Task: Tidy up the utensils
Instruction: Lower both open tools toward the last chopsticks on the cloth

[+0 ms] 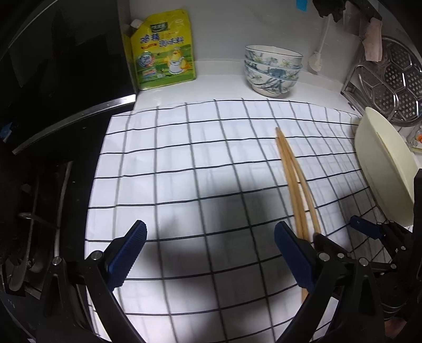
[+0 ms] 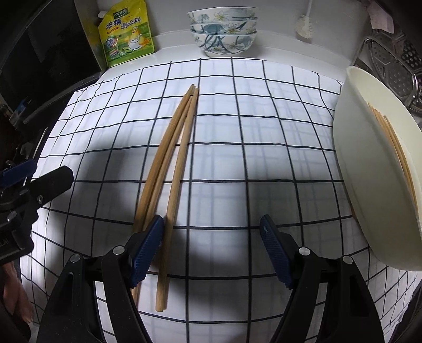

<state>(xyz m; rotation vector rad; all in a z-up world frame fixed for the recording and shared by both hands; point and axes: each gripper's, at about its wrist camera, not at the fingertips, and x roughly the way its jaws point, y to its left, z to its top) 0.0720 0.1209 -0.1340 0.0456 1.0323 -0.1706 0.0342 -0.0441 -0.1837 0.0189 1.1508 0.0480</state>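
White countertop (image 1: pixel 224 84) against a plain white wall (image 1: pixel 224 23), spread with a white cloth gridded in thin black lines (image 2: pixel 263 118). Black gas hob with steel trim (image 1: pixel 76 116) at left; perforated steel rack (image 1: pixel 395 79) at right. Lit from overhead, broad dark shadows across the cloth.

**Around the counter**

A white cloth (image 2: pixel 237 126) with a dark grid covers the counter. Behind it, a yellow pouch (image 1: pixel 162 50) leans against the wall beside a black stove (image 1: pixel 52 79). Three stacked floral bowls (image 1: pixel 273 70) stand off the cloth's far edge, with a white brush (image 1: pixel 316 60) just right of them. A perforated steel tray (image 1: pixel 393 79) sits in a rack at far right.
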